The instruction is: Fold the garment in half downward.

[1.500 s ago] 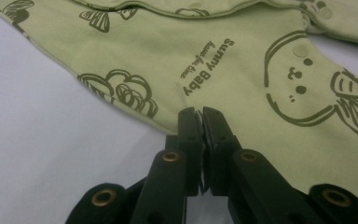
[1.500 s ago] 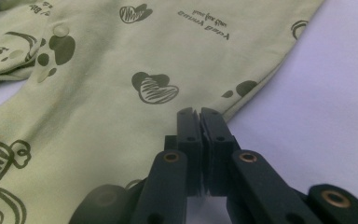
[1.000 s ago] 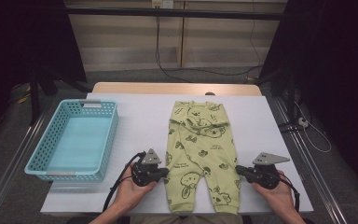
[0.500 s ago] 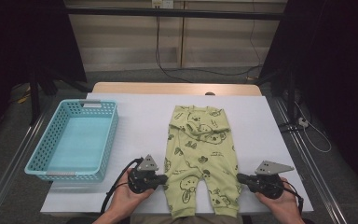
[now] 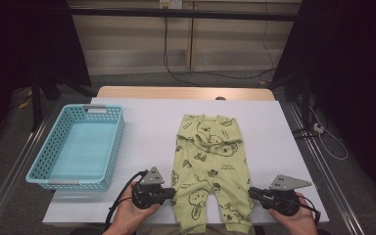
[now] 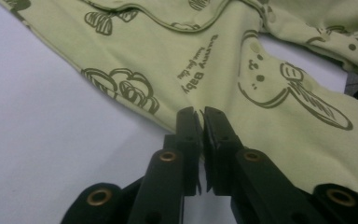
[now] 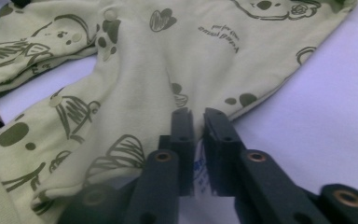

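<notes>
Green printed baby trousers (image 5: pixel 209 169) lie flat on the white table (image 5: pixel 147 122), right of centre, waistband toward the far edge, both leg cuffs reaching the near edge and hanging slightly over it. Left hand-held gripper (image 5: pixel 170 193) sits near the near edge, just beside the outer edge of the trousers' left leg, pointing inward at the fabric. In the left gripper view its jaws have just been opening: a thin slit now stands between them, tips resting at the fabric edge (image 6: pixel 261 93), no cloth visibly pinched in the gap. Right hand-held gripper (image 5: pixel 252 192) mirrors it at the outer edge of the right leg, also near the near edge. In the right gripper view its jaws have likewise just been opening to a narrow gap, tips at the hem of the trousers (image 7: pixel 135 93), white table surface visible through the slit, nothing clamped. Each hand (image 5: pixel 133 216) holds its gripper from below at the table's near edge. Light blue basket (image 5: pixel 43 169) stands by the left edge, well apart from the trousers.
</notes>
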Available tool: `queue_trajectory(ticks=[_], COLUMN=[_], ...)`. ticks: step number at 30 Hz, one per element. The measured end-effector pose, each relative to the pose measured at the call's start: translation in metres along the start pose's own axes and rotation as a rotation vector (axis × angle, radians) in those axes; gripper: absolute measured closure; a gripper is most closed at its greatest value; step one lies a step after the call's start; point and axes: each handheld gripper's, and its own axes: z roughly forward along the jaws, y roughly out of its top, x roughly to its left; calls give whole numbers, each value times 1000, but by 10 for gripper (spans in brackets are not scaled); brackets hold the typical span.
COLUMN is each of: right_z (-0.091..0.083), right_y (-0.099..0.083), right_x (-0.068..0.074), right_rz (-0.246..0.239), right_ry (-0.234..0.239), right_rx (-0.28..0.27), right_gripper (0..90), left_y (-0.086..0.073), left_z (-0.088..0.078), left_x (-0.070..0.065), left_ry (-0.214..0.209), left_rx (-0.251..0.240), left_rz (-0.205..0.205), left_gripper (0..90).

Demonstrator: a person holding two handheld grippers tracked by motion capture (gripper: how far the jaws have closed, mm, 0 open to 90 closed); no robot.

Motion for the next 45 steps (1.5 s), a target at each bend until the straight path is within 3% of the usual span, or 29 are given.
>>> queue_trajectory(ticks=[2, 4, 6, 10, 11, 12, 14, 17, 21, 24, 26, 28, 31, 33, 39, 41, 45], right_z=[0, 0, 2, 3, 4, 5, 5, 5, 4, 7, 10, 13, 17, 19, 30, 34, 40], right_y=[1, 1, 2, 5, 6, 8, 11, 14, 18, 24, 29, 36, 46, 53, 74, 79, 89], right_x=[-1, -2, -3, -6, -7, -9, -13, -19, -24, -27, -29, -32, -37, -40, -53, -58, -68], right_rz=[5, 6, 12, 31, 29, 22, 42, 67, 74, 81, 104, 98, 104, 106, 94, 88, 84], right_ry=[2, -16, -46, -46, -49, -47, -54, -68, -82, -96, -106, -113, -112, -121, -147, -144, -165], right_rx=[-12, -23, -34, -104, -121, -136, -161, -180, -209, -219, -222, -226, -239, -264, -284, -302, -292], right_gripper=[760, 646, 553, 376, 332, 275, 214, 144, 132, 94, 69, 90, 88, 86, 56, 30, 33], left_y=[-1, 0, 1, 3, 4, 4, 7, 9, 18, 26, 31, 38, 48, 56, 75, 79, 86], left_z=[-1, -2, -1, 2, 2, 3, 2, 4, 7, 7, 8, 9, 11, 12, 16, 20, 26], left_x=[4, 7, 9, 12, 14, 14, 20, 27, 38, 44, 48, 53, 56, 59, 68, 72, 81], left_ry=[6, 6, 6, 45, 60, 65, 81, 95, 103, 136, 126, 134, 119, 153, 162, 171, 188], left_rx=[-9, -20, -53, -89, -98, -109, -97, -138, -195, -219, -255, -252, -275, -293, -307, -294, -305], left_rz=[-17, -23, -25, -62, -51, -93, -72, -102, -141, -122, -134, -115, -143, -114, -89, -99, -78], left_gripper=[750, 613, 576, 368, 322, 269, 256, 183, 124, 83, 82, 63, 61, 61, 57, 34, 29])
